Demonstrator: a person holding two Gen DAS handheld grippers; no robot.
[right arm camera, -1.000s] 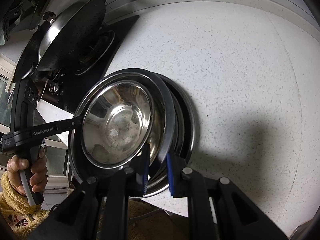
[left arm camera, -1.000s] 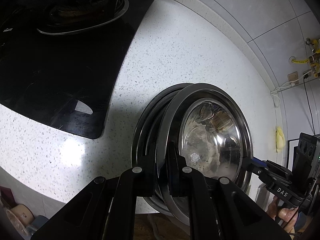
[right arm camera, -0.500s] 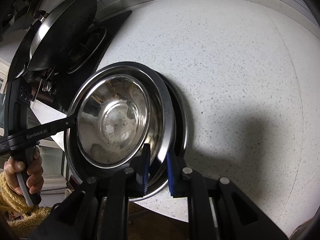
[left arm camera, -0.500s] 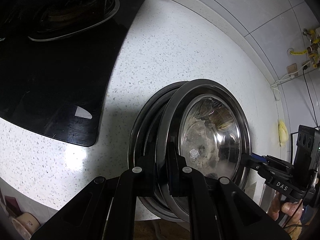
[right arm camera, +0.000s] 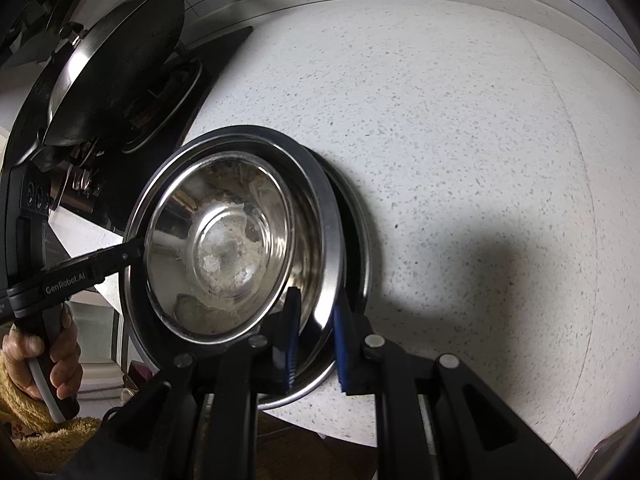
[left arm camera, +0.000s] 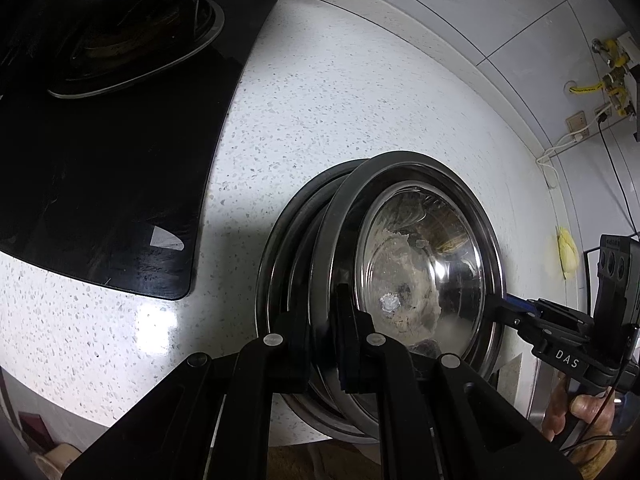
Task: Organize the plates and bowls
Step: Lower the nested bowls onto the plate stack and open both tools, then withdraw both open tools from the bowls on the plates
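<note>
Left gripper (left arm camera: 322, 344) and right gripper (right arm camera: 316, 340): jaws clamped on opposite rims of steel plate (right arm camera: 320, 216) bearing bowl (right arm camera: 220, 248). Raised and tilted further than a second ago, above stacked plates (left arm camera: 280, 248) on speckled desk (right arm camera: 460, 140); apparently mid-transfer. Bowl shiny, smeared with residue.

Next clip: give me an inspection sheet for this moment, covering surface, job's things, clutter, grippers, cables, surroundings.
Surface: white speckled counter, black stove top set into it.
Job's things: steel bowl nested in a stack of steel plates, stack near the counter's front edge.
Clutter: wok on the burner.
Grippers: left gripper and right gripper each shut on the top plate's rim, opposite sides.
Cables: white cord at a wall socket.
Surroundings: tiled wall, yellow gas fitting.
</note>
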